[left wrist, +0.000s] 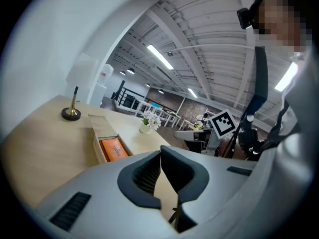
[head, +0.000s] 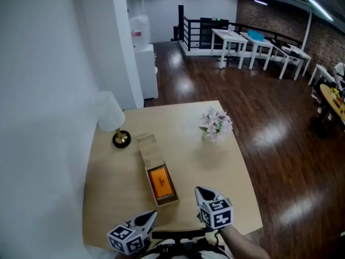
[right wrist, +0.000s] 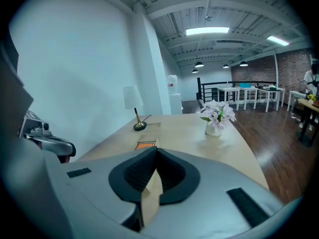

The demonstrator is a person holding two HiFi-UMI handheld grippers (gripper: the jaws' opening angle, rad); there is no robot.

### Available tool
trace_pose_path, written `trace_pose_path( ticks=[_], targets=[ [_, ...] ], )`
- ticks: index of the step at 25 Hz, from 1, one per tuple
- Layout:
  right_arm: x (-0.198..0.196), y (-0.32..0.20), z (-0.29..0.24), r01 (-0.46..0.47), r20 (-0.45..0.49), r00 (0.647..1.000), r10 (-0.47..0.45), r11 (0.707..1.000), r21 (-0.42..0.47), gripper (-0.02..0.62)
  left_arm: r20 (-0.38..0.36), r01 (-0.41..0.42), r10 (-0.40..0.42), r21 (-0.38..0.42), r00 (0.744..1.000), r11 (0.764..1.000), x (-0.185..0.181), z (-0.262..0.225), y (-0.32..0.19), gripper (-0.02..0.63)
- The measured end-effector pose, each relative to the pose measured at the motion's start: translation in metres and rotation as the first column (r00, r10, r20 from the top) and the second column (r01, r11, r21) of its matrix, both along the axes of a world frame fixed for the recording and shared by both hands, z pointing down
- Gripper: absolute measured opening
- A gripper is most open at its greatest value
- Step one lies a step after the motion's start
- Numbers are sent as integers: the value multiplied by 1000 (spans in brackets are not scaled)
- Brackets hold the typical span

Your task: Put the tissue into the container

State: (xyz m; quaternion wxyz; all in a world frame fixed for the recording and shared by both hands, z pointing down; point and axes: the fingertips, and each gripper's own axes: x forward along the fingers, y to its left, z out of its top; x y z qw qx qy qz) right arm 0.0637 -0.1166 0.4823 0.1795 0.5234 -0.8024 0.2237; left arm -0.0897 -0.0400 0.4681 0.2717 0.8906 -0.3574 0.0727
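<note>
A long narrow wooden container (head: 151, 153) lies on the tan table (head: 215, 166), its far half covered by a wooden lid. In its open near half lies an orange tissue packet (head: 160, 181). Both grippers hover over the table's front edge. My left gripper (head: 153, 215) is shut and empty, just short of the container's near end. My right gripper (head: 198, 190) is also shut and empty, to the right of that end. In the left gripper view, the shut gripper (left wrist: 160, 151) points past the container (left wrist: 102, 131) and packet (left wrist: 113, 149). In the right gripper view, the gripper (right wrist: 155, 151) is shut below the packet (right wrist: 145, 145).
A white-shaded lamp (head: 110, 115) on a brass base stands at the table's back left, near the container's far end. A small vase of pale flowers (head: 216, 124) stands at the back right. A white wall runs along the left; dark wood floor lies beyond the table's right edge.
</note>
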Motion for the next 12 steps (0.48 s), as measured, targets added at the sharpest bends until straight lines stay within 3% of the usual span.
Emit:
trace_pose_path(
  ticks=[12],
  targets=[
    [47,44,-12,-96,32,995,96,995,20,2,28,-58,58,-1,998,998,16,-3,12,2]
  ],
)
